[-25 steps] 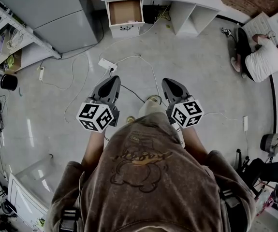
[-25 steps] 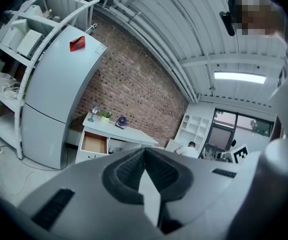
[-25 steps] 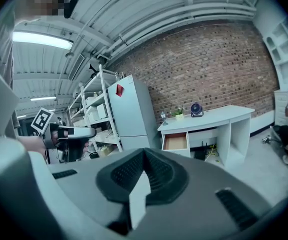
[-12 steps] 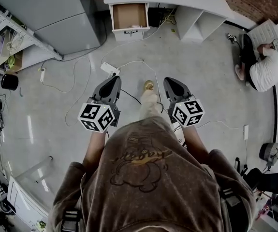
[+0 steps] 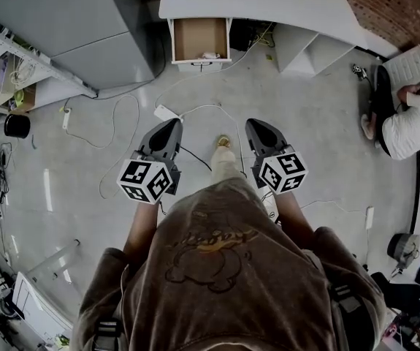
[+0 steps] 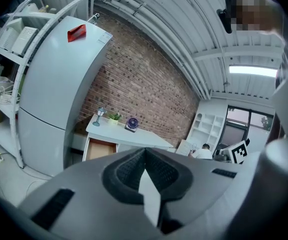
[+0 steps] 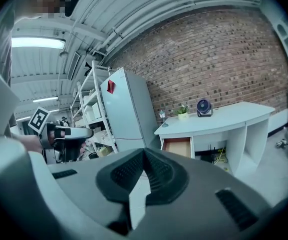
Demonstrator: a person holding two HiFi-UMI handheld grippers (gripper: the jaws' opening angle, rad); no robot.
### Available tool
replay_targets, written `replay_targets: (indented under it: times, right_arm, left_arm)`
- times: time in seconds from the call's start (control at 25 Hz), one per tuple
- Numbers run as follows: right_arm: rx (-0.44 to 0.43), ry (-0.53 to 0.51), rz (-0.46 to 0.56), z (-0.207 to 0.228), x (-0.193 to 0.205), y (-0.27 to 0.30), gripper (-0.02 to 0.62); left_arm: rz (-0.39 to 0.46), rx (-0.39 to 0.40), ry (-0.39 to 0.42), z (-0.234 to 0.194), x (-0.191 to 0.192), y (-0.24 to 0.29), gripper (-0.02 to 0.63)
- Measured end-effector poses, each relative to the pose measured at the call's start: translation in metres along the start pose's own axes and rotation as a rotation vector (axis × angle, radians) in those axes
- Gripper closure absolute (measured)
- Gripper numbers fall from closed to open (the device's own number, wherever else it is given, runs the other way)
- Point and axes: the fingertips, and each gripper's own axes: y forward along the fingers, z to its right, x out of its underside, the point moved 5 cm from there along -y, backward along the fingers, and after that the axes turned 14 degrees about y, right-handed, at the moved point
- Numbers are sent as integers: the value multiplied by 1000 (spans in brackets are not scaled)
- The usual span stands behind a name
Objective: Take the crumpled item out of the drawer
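Floor [image 5: 304, 115] poses the biggest hazard: the desk [image 5: 268, 6] stands well apart from the person, and loose cables [image 5: 115, 123] and a white power strip [image 5: 167, 112] lie across the stretch between them, so a foot could catch a loop and jolt both tools. Next, the open drawer [image 5: 195, 35] juts from the desk's left end beside the fridge [image 5: 85, 20]. A reach that comes in low could knock its front panel and push it partly closed. The crumpled item [image 5: 208, 55], pale and small, lies by the drawer's front edge toward its right corner, where a jaw might pin it against the wall rather than lift it. The left gripper [image 5: 172, 123] and right gripper [image 5: 254, 123] both have their jaws pressed together on nothing, so 1 must spread before arrival, or its closed tip will likely only shove the light item deeper into the corner.
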Motion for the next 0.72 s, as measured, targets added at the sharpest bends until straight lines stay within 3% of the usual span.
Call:
replay_targets:
  times: [0.72]
  right_arm:
    - [-51,30,-14,123,-112,104,598]
  left_arm:
    - [-46,-62,15,-38,-62,166,600]
